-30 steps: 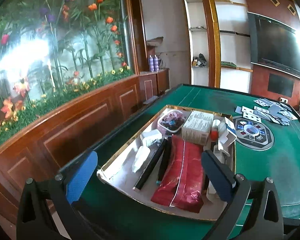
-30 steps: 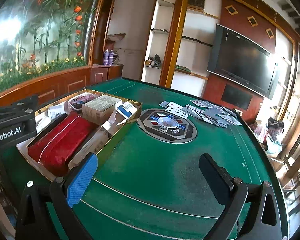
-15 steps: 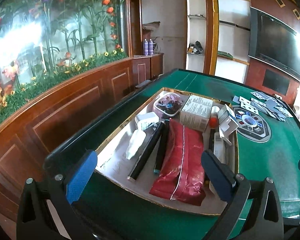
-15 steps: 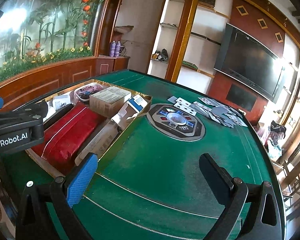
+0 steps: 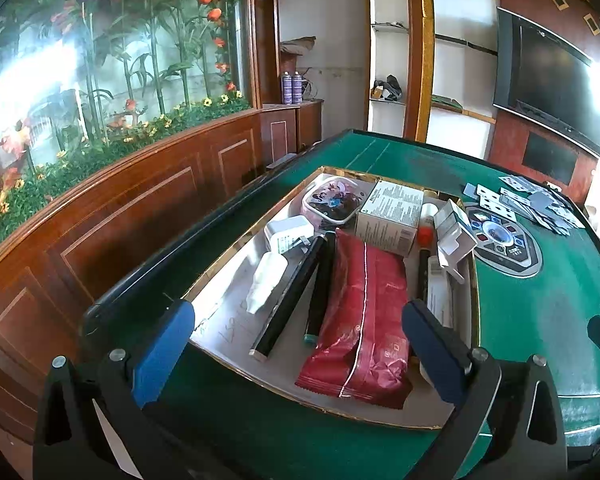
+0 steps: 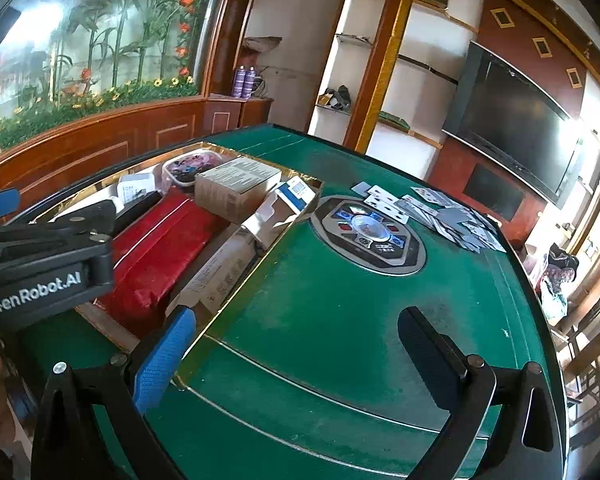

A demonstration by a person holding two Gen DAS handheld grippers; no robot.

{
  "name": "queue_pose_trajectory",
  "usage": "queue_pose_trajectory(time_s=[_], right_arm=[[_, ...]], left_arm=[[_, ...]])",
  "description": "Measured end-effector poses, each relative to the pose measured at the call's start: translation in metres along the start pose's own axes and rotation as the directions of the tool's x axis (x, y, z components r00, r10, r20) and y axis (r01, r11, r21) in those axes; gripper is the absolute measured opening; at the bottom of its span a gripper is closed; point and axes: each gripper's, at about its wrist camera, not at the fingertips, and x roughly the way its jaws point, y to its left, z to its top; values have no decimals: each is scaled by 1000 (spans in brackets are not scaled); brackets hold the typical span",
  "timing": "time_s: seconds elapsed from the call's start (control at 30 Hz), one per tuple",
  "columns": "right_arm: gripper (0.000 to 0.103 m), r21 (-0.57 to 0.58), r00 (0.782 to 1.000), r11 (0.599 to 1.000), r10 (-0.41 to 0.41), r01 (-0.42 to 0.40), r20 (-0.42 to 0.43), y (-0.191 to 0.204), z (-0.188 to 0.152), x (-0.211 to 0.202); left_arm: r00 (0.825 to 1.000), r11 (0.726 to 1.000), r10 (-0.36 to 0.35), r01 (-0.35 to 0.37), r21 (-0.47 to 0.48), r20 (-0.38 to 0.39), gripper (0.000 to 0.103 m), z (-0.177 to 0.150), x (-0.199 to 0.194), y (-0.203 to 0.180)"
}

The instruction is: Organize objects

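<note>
Table (image 5: pixel 540 320): I see green felt filling both views, with white lines near the front edge and a round printed panel (image 6: pixel 370 232) set into its middle.
Tray (image 5: pixel 236 264): a gold-rimmed, pale-floored tray lies on the left part of the table, and my things to sort are packed inside it.
Red bag (image 5: pixel 364 304): the biggest item, it lies lengthwise in the tray's middle, its near end just short of the front rim.
Cardboard box (image 5: pixel 392 216): it sits at the far end of the tray, just beyond the red bag.
Black tubes (image 5: pixel 288 300): two lie side by side along the bag's left edge, touching each other.
Plastic tub (image 5: pixel 332 200): it sits in the far left corner, beside the box.
White bottle (image 5: pixel 266 284): it lies on its side left of the tubes.
Playing cards (image 6: pixel 436 212): they lie scattered on the felt beyond the round panel, well apart from the tray.
Left tool (image 5: pixel 298 354): my view has it hovering at the tray's near end, fingers spread wide, holding nothing.
Right tool (image 6: pixel 296 354): it hangs over bare felt beside the tray's right rim, fingers wide apart and empty.
</note>
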Motion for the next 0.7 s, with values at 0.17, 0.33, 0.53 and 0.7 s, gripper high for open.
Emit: queue_pose_trajectory(time_s=[0.17,0.33,0.53,0.7], right_arm=[[103,-21,1000,1000,9,-9,-12,8,1,2],[103,-47,1000,999,20,-21,-11,16,1,1],[103,-58,1000,998,23,-23,-9,20,0,0],[103,-46,999,999,28,-29,-25,18,0,4]], left_arm=[[1000,1000,-13,13,-2,-13,103,-1,2,0],[999,1000,-28,28,-8,-26,103,-3,4,0],[998,998,-56,55,-24,-36,103,-4,7,3],[997,998,-57,56,-20,-50,103,-5,10,3]])
